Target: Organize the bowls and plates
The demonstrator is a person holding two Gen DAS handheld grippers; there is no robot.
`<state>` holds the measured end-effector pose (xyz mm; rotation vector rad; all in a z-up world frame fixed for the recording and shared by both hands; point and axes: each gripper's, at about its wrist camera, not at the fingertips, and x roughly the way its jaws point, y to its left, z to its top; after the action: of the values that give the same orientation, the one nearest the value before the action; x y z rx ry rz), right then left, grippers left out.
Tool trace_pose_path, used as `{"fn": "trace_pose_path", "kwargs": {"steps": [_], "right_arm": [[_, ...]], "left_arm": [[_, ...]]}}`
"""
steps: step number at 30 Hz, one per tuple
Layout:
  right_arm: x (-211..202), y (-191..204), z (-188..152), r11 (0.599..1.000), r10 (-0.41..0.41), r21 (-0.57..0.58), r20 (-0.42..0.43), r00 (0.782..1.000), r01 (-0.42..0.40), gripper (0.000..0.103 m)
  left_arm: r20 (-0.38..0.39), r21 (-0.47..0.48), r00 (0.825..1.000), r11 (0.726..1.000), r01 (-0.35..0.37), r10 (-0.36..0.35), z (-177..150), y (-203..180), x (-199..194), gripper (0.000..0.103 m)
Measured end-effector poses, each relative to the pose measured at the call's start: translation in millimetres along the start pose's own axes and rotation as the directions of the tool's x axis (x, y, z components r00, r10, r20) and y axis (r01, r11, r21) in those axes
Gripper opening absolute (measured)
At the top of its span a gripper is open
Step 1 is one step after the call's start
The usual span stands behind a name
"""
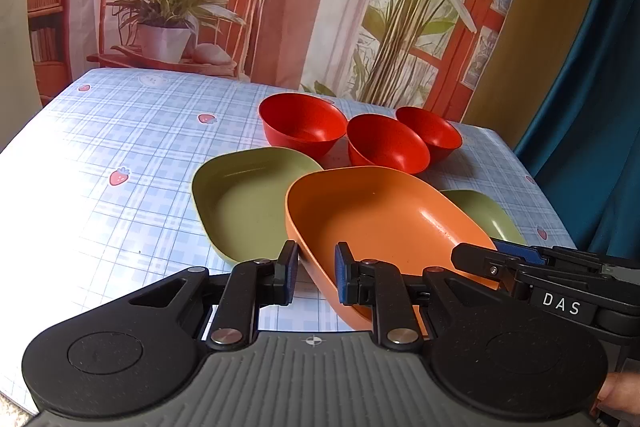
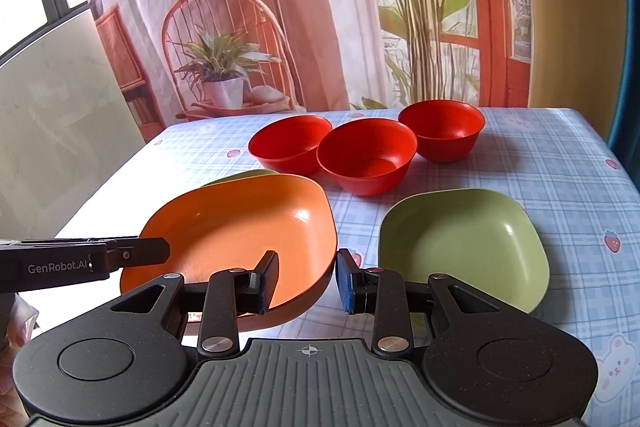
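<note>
An orange plate (image 1: 384, 219) (image 2: 240, 227) hangs tilted just above the table, held from both sides. My left gripper (image 1: 316, 275) is shut on its near left rim, one pad inside and one outside. My right gripper (image 2: 308, 281) is shut on its right rim the same way; it shows in the left wrist view as the right gripper (image 1: 500, 263). One green plate (image 1: 248, 203) lies left of the orange one, partly under it. A second green plate (image 2: 460, 239) lies to its right. Three red bowls (image 2: 290, 143) (image 2: 366, 159) (image 2: 442, 131) stand in a row behind.
The table (image 1: 120, 131) has a blue checked cloth with strawberry prints. Its left half is bare cloth. A printed backdrop hangs behind the far edge, and a blue curtain (image 1: 592, 147) hangs past the right edge. A pale wall panel (image 2: 60, 131) stands at the left.
</note>
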<state>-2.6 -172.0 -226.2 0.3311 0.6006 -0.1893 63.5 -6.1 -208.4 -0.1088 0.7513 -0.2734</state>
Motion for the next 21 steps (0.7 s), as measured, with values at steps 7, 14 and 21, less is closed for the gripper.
{"fn": "trace_pose_path", "kwargs": {"steps": [7, 14, 21], "right_arm": [[6, -1, 1, 1.000, 0.012, 0.017, -0.001, 1.000, -0.012, 0.029], [18, -1, 8, 1.000, 0.025, 0.012, -0.006, 1.000, -0.025, 0.029], [39, 6, 21, 0.999, 0.052, -0.003, -0.013, 0.999, -0.053, 0.029]], "left_arm": [[0.004, 0.003, 1.000, 1.000, -0.007, 0.007, 4, 0, 3, 0.021], [0.008, -0.012, 1.000, 1.000, -0.013, 0.013, 12, 7, 9, 0.021], [0.024, -0.024, 0.999, 0.999, -0.043, 0.044, 27, 20, 21, 0.021]]}}
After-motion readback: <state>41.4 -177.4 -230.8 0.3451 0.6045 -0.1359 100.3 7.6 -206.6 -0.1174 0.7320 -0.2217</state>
